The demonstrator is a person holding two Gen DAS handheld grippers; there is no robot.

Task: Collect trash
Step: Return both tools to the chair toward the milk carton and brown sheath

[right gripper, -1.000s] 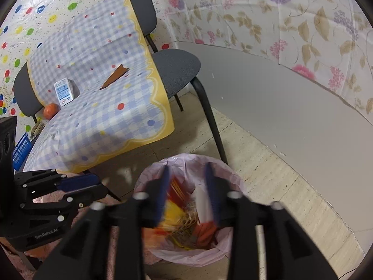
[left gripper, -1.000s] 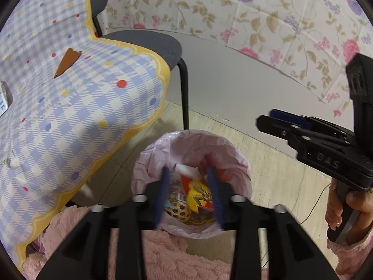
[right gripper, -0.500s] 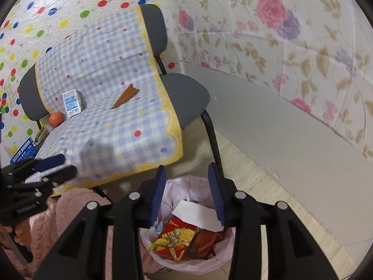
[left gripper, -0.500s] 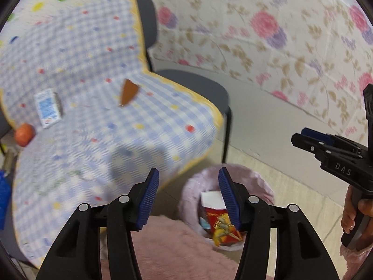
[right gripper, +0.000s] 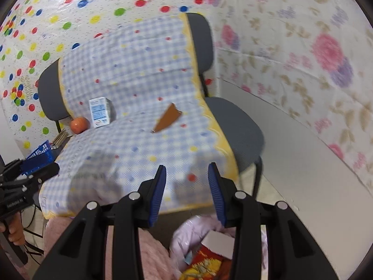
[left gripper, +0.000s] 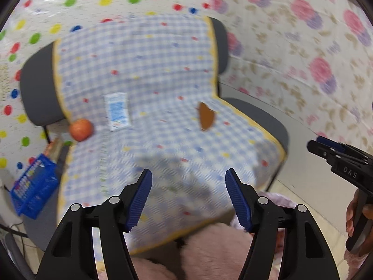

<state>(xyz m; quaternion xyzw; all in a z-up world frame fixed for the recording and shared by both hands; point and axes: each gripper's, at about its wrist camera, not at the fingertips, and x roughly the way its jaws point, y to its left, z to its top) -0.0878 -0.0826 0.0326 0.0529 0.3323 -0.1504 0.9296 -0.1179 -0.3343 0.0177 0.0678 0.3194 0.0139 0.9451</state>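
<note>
Left hand-held gripper [left gripper: 188,186]: black plastic arms with ribbed blue pads, jaws standing wide apart, nothing between them. It is pointing at the checked cloth from the lower centre of the left wrist view. Right hand-held gripper [right gripper: 187,186]: same build, jaws parted more narrowly, also carrying nothing.

Risks, judged from here:
- Both views are smearing with motion; closing while the tool is moving this fast is likely to miss a thin target.
- The flat brown torn cardboard scrap [right gripper: 168,117] is lying flush on the soft blue-and-white checked cloth with a yellow border [left gripper: 163,154]. The pads could pinch a cloth fold along with it and drag the cover.
- A dragged cover could roll the round orange fruit [left gripper: 81,129] or tip the small white-and-blue carton [right gripper: 99,112], which is standing upright just beside the fruit.
- Carton and fruit may not be trash; I cannot tell.

Materials: the cloth is looking thin and limp, draping over two grey padded chairs [right gripper: 235,126]. The scrap is rigid, jagged-edged, sitting centre frame, well apart from both grippers. The bin lined with a crinkly pale pink plastic bag [right gripper: 195,231] is showing at the bottom of the right wrist view, holding glossy red-yellow wrappers and a white card. A blue plastic lattice basket [left gripper: 32,191] is sitting at lower left.
</note>
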